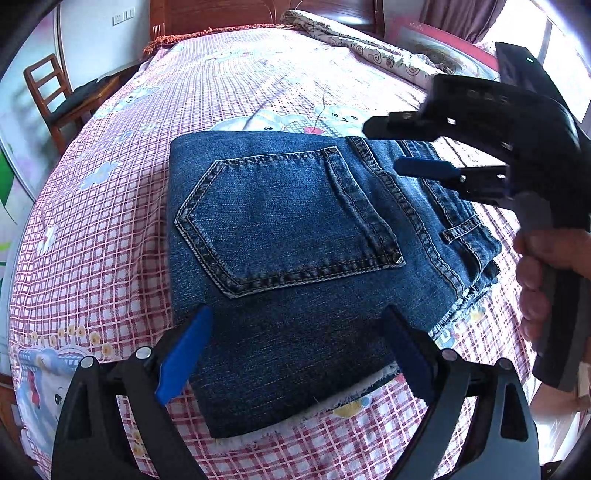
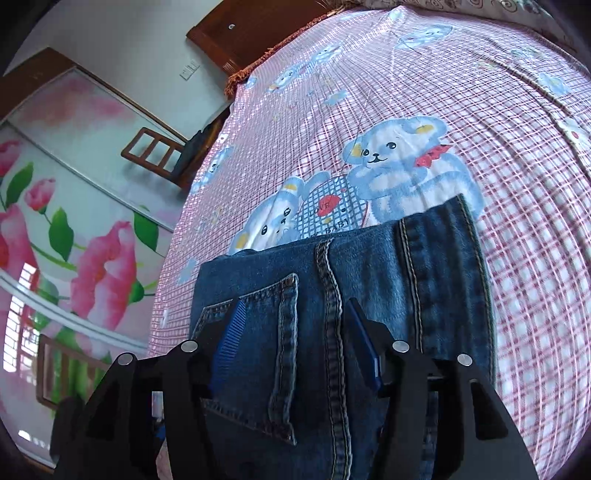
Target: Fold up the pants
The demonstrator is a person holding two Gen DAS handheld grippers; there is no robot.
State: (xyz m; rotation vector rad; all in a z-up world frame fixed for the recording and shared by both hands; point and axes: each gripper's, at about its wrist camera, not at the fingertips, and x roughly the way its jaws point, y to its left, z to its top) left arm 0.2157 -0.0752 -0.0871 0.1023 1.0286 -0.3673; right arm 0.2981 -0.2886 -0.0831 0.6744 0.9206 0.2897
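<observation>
The blue jeans (image 1: 295,325) lie folded into a compact square on the bed, back pocket (image 1: 288,218) facing up. Their waistband and frayed hems sit at the right and near edges. My left gripper (image 1: 295,332) hovers open over the near edge of the fold, nothing between its blue pads. My right gripper (image 1: 382,147) reaches in from the right above the waistband side with a person's hand (image 1: 546,266) on its handle. In the right wrist view, the right gripper (image 2: 295,310) stands open just above the jeans (image 2: 369,266) and grips no cloth.
The pink checked bed sheet (image 1: 110,221) with cartoon bears surrounds the jeans. A rolled patterned quilt (image 1: 369,48) lies at the far right by the wooden headboard (image 1: 221,14). A wooden chair (image 1: 51,96) stands off the bed's left side.
</observation>
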